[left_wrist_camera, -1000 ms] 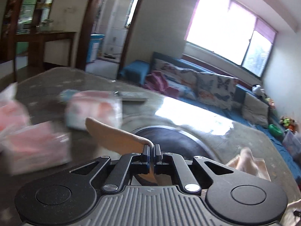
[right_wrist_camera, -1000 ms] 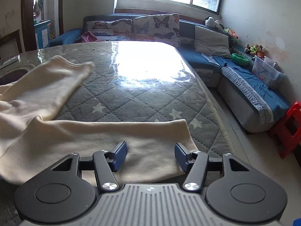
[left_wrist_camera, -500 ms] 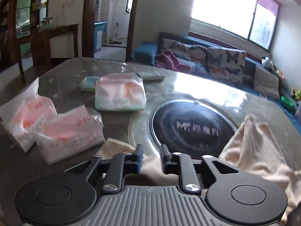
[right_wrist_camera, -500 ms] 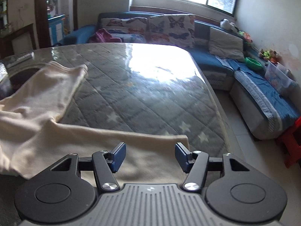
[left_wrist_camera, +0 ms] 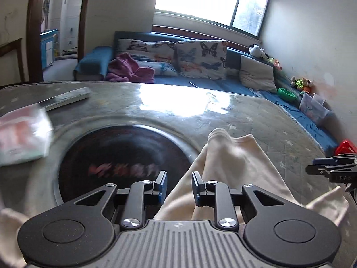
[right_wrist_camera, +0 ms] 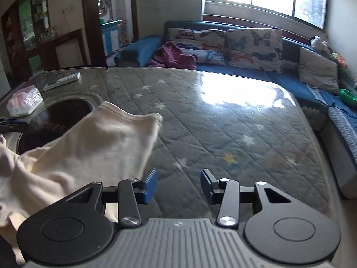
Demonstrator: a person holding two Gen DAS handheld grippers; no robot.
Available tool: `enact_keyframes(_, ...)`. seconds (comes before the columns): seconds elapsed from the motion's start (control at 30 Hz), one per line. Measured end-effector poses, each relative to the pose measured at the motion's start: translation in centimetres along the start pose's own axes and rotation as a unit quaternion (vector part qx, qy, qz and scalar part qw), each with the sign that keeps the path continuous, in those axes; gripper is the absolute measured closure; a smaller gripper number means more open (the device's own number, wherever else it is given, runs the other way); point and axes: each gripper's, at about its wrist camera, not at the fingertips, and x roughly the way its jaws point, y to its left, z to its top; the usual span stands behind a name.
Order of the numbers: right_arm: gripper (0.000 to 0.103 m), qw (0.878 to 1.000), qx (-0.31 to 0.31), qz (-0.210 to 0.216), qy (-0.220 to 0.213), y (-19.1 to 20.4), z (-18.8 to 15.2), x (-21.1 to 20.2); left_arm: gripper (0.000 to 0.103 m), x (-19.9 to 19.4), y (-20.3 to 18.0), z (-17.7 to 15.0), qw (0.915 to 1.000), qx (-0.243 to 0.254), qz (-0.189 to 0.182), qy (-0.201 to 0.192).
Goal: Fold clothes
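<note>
1. Garment [right_wrist_camera: 93,147]: cream, soft knit, lying rumpled on the table [right_wrist_camera: 223,116], partly over the dark hob [left_wrist_camera: 116,151].
2. Left gripper [left_wrist_camera: 179,185]: jaws closing, a cloth ridge rising between them; pads not yet pressing. Likely lined up to take a fold edge.
3. Right gripper [right_wrist_camera: 178,185]: jaws closing over bare table, nothing between them; cloth edge just beside its left finger.
4. Garment is bunched, not flat; folding appears barely begun.
</note>
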Motion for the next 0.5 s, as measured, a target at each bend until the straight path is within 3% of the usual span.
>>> enact_keyframes(0.27, 0.066, 1.0, 0.004, 0.03, 0.002, 1.3, 2.5, 4.7, 0.08, 6.8, -0.9, 1.2, 0.9988, 0.028, 0.013, 0.037)
enact_keyframes(0.5, 0.069, 0.999, 0.029, 0.028, 0.001, 0.8, 3.9, 8.1, 0.081, 8.9, -1.0, 1.1, 0.9981, 0.04, 0.005, 0.047)
